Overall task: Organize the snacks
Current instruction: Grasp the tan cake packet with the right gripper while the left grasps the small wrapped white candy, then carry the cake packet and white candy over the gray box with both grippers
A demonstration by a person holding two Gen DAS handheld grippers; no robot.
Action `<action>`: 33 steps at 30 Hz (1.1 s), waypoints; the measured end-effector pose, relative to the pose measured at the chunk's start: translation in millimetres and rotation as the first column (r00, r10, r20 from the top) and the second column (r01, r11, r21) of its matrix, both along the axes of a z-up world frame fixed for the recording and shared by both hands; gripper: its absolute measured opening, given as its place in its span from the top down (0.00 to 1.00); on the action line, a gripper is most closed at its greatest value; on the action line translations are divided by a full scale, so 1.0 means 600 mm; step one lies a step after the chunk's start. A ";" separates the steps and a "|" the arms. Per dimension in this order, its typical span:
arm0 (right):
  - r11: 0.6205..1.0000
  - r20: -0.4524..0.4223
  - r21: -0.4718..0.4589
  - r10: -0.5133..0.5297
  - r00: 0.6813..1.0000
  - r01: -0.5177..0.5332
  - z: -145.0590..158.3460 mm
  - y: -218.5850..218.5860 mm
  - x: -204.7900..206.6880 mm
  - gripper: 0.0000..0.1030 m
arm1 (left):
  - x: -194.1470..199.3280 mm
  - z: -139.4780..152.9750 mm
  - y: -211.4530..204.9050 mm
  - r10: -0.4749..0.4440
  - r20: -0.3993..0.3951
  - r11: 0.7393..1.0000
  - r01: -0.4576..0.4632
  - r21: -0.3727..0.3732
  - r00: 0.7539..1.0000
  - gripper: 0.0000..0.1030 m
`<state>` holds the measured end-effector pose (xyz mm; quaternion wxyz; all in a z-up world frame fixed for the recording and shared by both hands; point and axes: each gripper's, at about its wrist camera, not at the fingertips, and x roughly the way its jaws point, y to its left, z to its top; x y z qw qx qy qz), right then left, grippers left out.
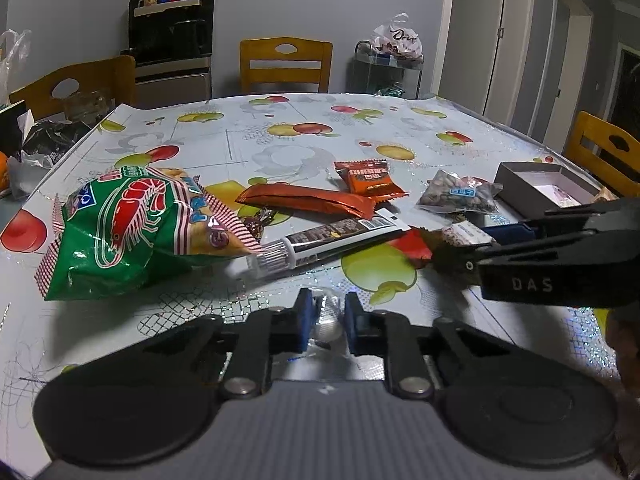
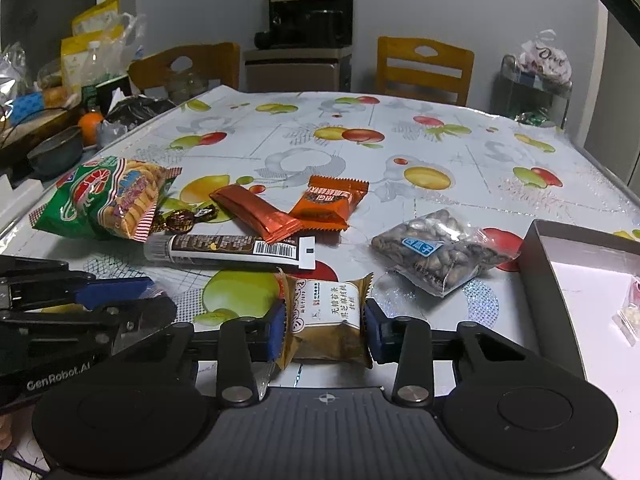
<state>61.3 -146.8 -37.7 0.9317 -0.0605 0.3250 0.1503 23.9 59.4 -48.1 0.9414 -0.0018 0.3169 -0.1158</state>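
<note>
Snacks lie on the fruit-print tablecloth (image 2: pixel 440 148). My right gripper (image 2: pixel 325 326) is shut on a small gold-and-white pastry packet (image 2: pixel 326 320), held low over the table; it also shows in the left wrist view (image 1: pixel 464 236). My left gripper (image 1: pixel 325 318) is shut on a small clear wrapped item (image 1: pixel 326 316). Beyond lie a green shrimp cracker bag (image 1: pixel 132 228) (image 2: pixel 104 200), a dark tube (image 2: pixel 232 248), an orange bar (image 2: pixel 256 212), an orange packet (image 2: pixel 328 200) and a clear bag of seeds (image 2: pixel 436 252). An open grey box (image 2: pixel 568 292) stands at the right.
Foil candies (image 2: pixel 184 218) lie beside the cracker bag. Wooden chairs (image 2: pixel 424 68) stand around the table. A black appliance (image 2: pixel 310 16) is at the back wall. Clutter with bags, an orange and a bowl (image 2: pixel 56 152) fills the left side.
</note>
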 end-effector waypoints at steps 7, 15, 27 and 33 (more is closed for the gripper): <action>1.000 0.015 0.018 0.024 1.000 -0.024 0.021 -0.016 -0.031 0.61 | -0.001 0.000 -0.003 -0.002 0.004 1.000 0.002 0.012 1.000 0.88; 0.999 0.018 0.021 0.047 0.999 -0.047 0.034 -0.040 -0.062 0.61 | -0.006 0.001 -0.021 -0.001 0.021 0.997 -0.001 0.073 1.000 0.89; 0.994 0.038 0.053 0.089 0.995 -0.091 0.044 -0.066 -0.078 0.61 | -0.012 0.005 -0.042 0.015 0.022 0.994 -0.018 0.112 1.000 0.90; 0.991 0.044 0.067 0.110 0.993 -0.113 0.044 -0.076 -0.082 0.61 | -0.011 0.010 -0.050 0.018 0.011 0.993 -0.019 0.119 1.000 0.90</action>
